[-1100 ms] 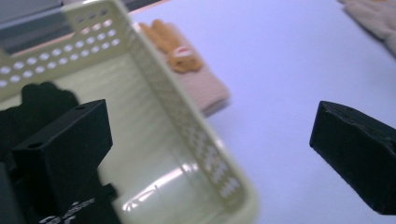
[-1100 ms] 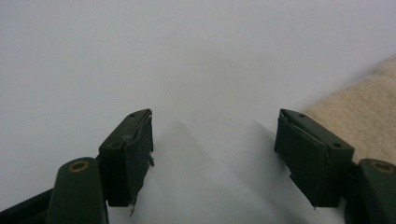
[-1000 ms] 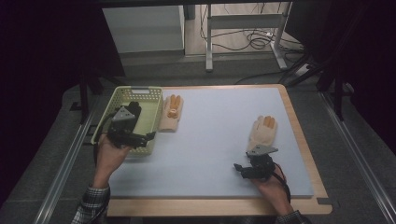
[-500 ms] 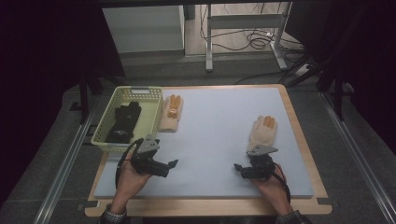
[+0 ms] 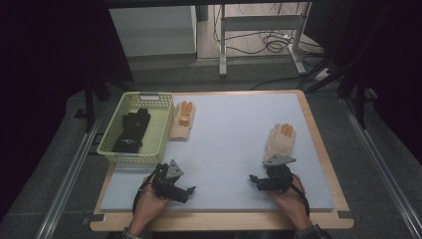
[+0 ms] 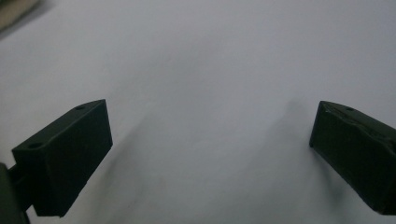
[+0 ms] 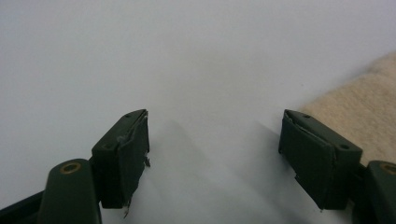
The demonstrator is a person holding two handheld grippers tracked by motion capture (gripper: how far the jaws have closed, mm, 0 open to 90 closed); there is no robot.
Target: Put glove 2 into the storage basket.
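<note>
A black glove (image 5: 132, 130) lies inside the pale green basket (image 5: 165, 120) at the mat's left. Just right of the basket lies a cream glove with orange fingertips (image 5: 182, 121). A second cream glove (image 5: 279, 140) lies at the right of the mat, and its cuff edge (image 7: 362, 112) shows in the right gripper view. My left gripper (image 5: 188, 190) rests low on the mat near the front edge, open, with bare mat between its jaws (image 6: 210, 140). Just below the right-hand glove, my right gripper (image 5: 254, 179) is open over the mat (image 7: 215, 140) and holds nothing.
The light blue mat (image 5: 229, 144) sits on a wooden board (image 5: 323, 149). Metal rails (image 5: 69, 179) run along both sides of the table. Behind the table stand a desk frame (image 5: 259, 30) and cables on the floor (image 5: 268, 47).
My left gripper has come away from the basket, leaving the black glove inside, and moved down to the mat's front edge. The right gripper has stayed put.
</note>
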